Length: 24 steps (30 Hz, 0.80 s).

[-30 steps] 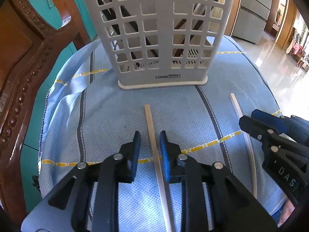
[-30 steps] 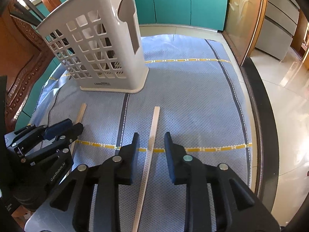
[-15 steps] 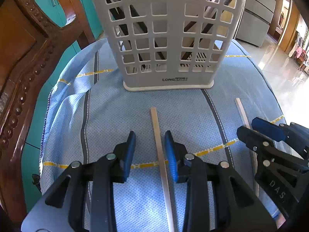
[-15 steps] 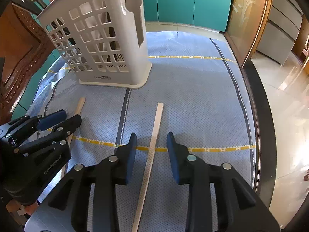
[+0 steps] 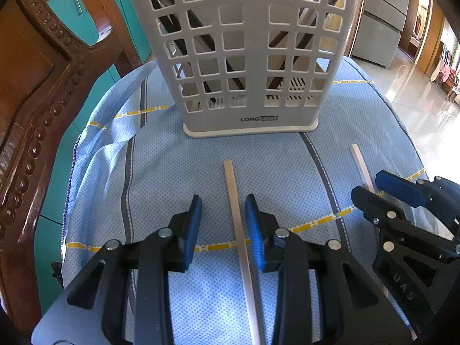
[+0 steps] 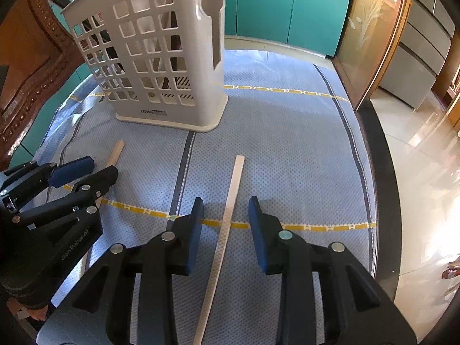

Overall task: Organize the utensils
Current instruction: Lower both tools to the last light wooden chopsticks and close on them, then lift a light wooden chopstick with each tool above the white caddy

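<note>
A white perforated utensil holder (image 5: 247, 57) stands upright at the far side of the blue cloth; it also shows in the right wrist view (image 6: 161, 63). Dark sticks lean inside it. Two pale flat chopsticks lie on the cloth. My left gripper (image 5: 222, 204) is open, its jaws on either side of the left chopstick (image 5: 234, 201), apart from it. My right gripper (image 6: 225, 204) is open, its jaws astride the right chopstick (image 6: 230, 210). The right chopstick shows in the left wrist view (image 5: 360, 164), the left chopstick in the right wrist view (image 6: 115, 152).
A blue cloth (image 6: 287, 143) with yellow dashed lines and dark stripes covers the table. A carved wooden chair back (image 5: 37, 86) stands at the left. Teal cabinets (image 6: 287, 8) and a glossy floor (image 6: 417, 172) lie beyond the table's dark right edge.
Both grippers have moved forward along their chopsticks toward the holder, which now looks larger and closer. Both sets of jaws have opened a little wider.
</note>
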Motion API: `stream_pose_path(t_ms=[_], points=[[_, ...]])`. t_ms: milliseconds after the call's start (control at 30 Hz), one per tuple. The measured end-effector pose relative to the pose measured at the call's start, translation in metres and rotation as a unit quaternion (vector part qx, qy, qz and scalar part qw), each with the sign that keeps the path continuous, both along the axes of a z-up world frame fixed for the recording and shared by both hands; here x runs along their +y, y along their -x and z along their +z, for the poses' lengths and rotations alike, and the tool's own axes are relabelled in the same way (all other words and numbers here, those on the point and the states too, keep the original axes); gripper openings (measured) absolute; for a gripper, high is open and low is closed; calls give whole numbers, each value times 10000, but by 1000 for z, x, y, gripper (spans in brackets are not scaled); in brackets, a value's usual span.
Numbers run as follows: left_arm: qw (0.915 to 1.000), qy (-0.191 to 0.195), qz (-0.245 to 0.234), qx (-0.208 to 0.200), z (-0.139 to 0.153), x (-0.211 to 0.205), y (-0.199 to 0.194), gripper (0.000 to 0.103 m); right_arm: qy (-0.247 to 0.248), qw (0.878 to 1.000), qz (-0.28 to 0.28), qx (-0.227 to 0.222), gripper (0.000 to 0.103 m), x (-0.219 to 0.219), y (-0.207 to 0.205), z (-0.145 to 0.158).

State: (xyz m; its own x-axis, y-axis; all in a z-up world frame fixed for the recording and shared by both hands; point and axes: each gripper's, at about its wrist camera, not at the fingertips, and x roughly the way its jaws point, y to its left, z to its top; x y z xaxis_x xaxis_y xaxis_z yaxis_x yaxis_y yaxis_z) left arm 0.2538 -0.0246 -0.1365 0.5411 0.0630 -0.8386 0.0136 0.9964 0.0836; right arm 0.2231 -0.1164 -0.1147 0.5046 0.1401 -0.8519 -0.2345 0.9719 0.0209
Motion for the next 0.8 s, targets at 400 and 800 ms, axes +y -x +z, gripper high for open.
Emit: stream_pose_path(t_ms=[400,800], points=[[9999,66,-125,-8,1,-5,3,18,-26,9999,164,-38,9,4,3,0],[9995,281,-72,-151,13,2,4,7,-450,9989,130,-22,7,-6,3,9]])
